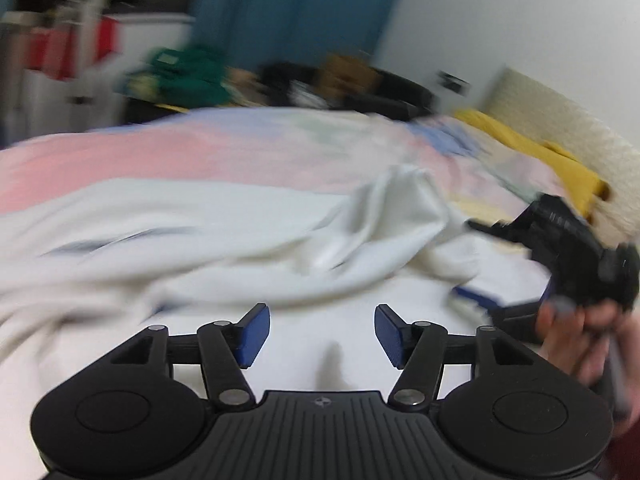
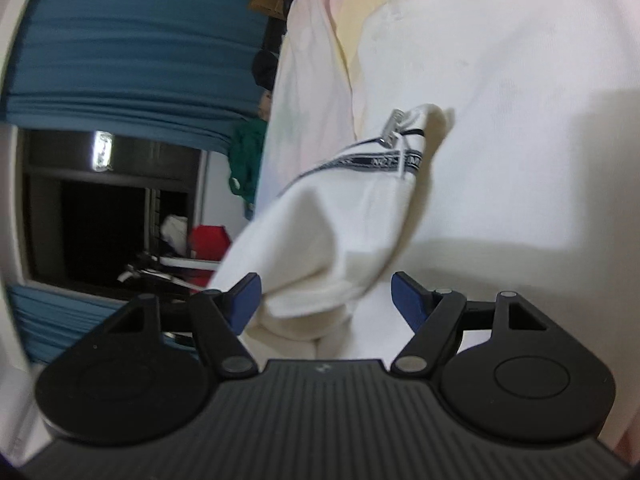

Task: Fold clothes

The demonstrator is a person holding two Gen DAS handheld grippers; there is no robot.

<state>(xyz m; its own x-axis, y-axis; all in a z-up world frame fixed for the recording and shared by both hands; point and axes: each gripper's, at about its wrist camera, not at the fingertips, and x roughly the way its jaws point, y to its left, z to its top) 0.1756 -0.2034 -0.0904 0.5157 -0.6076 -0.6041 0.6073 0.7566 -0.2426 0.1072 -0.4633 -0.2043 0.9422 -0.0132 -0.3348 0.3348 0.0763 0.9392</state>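
Two grippers worked over a white garment (image 1: 248,248) spread on the pastel bed cover (image 1: 120,160). Left gripper (image 1: 322,334) hovered with fingers spread, nothing between them. Right gripper (image 2: 326,300) had fingers spread around a raised fold of the garment, pads not pressing it.

White garment bunched on a pastel bedspread

The white garment (image 1: 224,240) lay crumpled and spread across a bedspread (image 1: 132,156) of pink, pale blue and yellow patches. One fold (image 1: 404,200) stood raised in a peak toward its right side. In the right wrist view, a bunched part (image 2: 332,232) was lifted off the surface, with a dark lettered trim band (image 2: 376,162) and a small label (image 2: 394,126) near its tip.
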